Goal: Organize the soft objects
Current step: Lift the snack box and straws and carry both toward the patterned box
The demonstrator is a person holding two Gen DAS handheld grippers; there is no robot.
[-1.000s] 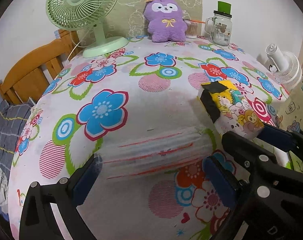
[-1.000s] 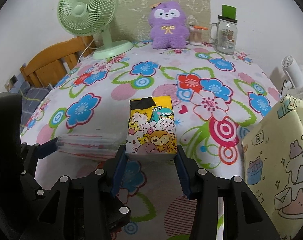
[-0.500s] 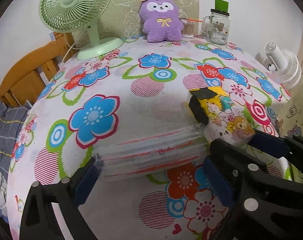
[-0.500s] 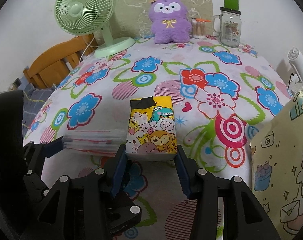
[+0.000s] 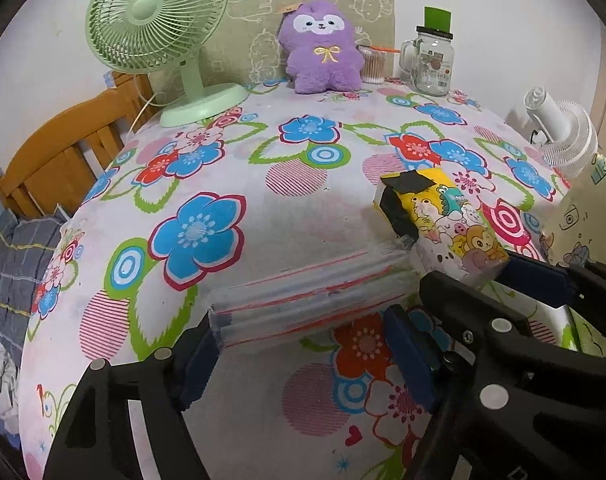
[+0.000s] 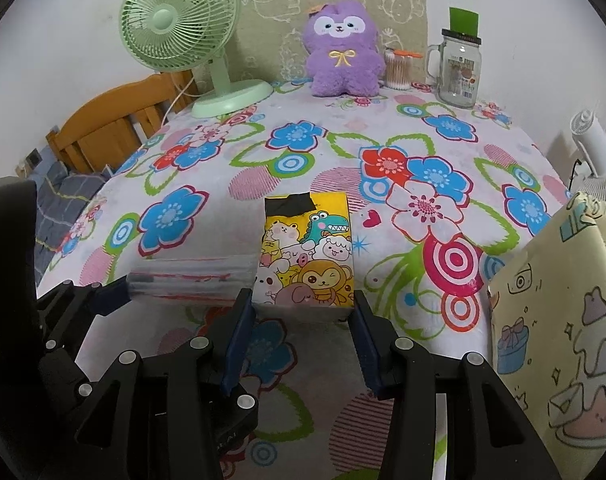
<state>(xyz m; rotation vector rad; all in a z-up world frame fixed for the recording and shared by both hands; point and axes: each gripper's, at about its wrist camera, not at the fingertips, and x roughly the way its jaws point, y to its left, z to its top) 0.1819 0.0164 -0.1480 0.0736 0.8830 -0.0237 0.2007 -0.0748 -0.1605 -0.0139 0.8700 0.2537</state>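
Observation:
A clear plastic pack with red lines [image 5: 311,296] lies flat on the flowered tablecloth [image 5: 303,208]. My left gripper [image 5: 299,316] straddles its near edge with the jaws closing. The blue pads [image 5: 199,360] stand at the pack's two ends, and no squeeze shows. Right beside it lies a yellow cartoon-print pack [image 6: 303,256]. My right gripper [image 6: 302,294] is shut on that pack's near end, one pad on each side. The left wrist view shows the yellow pack [image 5: 443,220] at the right. The clear pack [image 6: 191,276] also shows in the right wrist view.
At the back stand a green fan [image 5: 159,32], a purple plush toy [image 5: 323,56], a cup of cotton swabs [image 6: 397,68] and a glass jar mug [image 5: 433,64]. A cartoon-print bag [image 6: 563,320] rises at the right beside a white fan [image 5: 563,132]. A wooden chair [image 5: 63,152] stands at the left.
The left gripper's jaws have narrowed onto the ends of the clear pack. The right gripper and the yellow pack have stayed as they were.

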